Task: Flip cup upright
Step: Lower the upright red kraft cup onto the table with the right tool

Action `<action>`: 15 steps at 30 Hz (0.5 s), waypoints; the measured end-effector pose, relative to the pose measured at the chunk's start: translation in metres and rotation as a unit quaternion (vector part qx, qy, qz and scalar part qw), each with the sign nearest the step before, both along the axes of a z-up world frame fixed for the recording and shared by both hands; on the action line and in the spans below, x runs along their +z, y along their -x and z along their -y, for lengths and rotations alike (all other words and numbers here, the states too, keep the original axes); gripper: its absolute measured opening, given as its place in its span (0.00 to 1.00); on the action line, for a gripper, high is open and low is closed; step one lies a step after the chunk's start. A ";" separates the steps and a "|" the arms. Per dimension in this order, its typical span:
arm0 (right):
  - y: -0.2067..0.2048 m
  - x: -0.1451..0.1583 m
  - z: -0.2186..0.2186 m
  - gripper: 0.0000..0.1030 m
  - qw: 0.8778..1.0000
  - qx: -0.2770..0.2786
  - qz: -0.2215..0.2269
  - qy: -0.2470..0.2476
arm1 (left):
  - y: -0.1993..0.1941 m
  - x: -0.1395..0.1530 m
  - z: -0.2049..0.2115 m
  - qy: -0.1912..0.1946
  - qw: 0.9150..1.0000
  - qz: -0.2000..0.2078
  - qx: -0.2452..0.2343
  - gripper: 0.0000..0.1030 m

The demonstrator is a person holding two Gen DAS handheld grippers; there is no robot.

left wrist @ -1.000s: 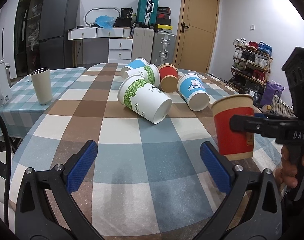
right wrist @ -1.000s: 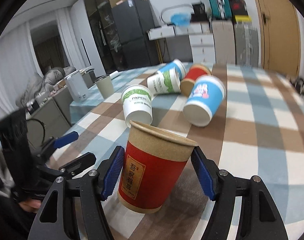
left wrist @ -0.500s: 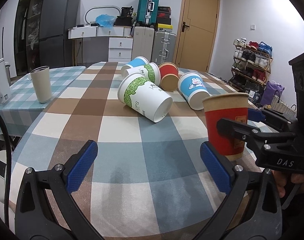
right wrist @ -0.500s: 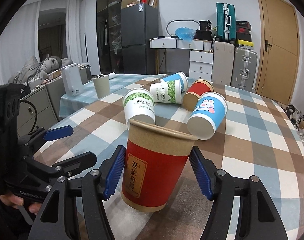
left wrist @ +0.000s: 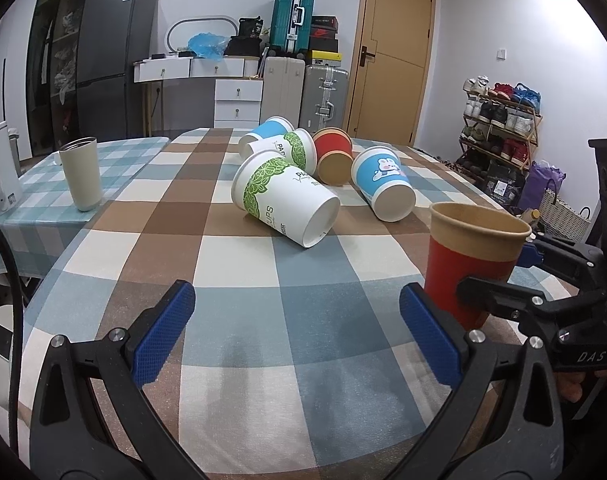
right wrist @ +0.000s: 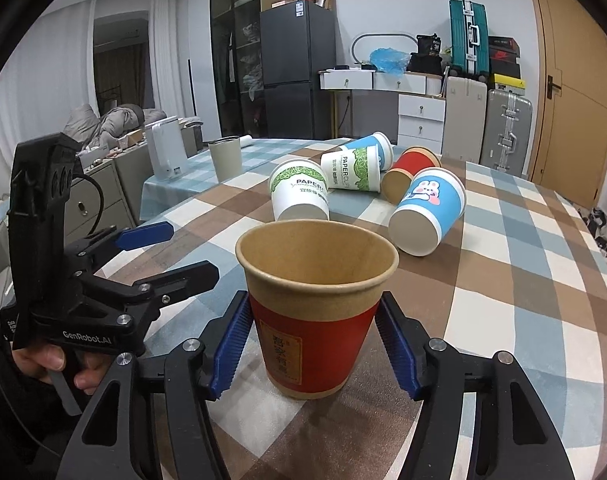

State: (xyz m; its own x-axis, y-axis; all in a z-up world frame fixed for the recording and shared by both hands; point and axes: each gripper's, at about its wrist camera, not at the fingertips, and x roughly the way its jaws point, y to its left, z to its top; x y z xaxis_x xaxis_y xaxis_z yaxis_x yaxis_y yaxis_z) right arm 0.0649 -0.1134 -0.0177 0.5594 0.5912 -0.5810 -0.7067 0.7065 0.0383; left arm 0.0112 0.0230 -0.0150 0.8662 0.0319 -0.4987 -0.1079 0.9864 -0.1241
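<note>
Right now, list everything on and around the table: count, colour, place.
Upright cup: one, red with kraft rim, near table edge between the right gripper's pads.
Tipped cups: five lying mid-table; green-leaf white, second green-leaf white, blue-white, red, blue bunny.
Tumbler: one, cream, upright, side table.
Tablecloth: one, blue-brown-white check.
Suitcases: several, teal and silver, back wall.
Left gripper: open, empty.
Right gripper: around upright cup; contact unclear.

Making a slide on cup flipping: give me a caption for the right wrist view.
Right gripper brackets an upright red paper cup on the checked tablecloth; five cups lie tipped behind.
</note>
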 end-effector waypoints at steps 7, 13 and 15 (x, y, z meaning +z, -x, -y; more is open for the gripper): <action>-0.001 0.006 0.014 0.85 0.999 0.012 -0.006 -0.040 | 0.004 0.004 0.000 0.006 1.000 0.012 -0.005 0.99; -0.004 0.010 0.033 0.99 0.998 0.010 0.004 -0.066 | 0.008 0.005 0.000 0.017 1.000 0.020 -0.014 0.99; -0.005 0.010 0.040 0.99 0.997 0.008 0.011 -0.071 | 0.009 0.005 0.002 0.016 0.999 0.023 -0.017 0.99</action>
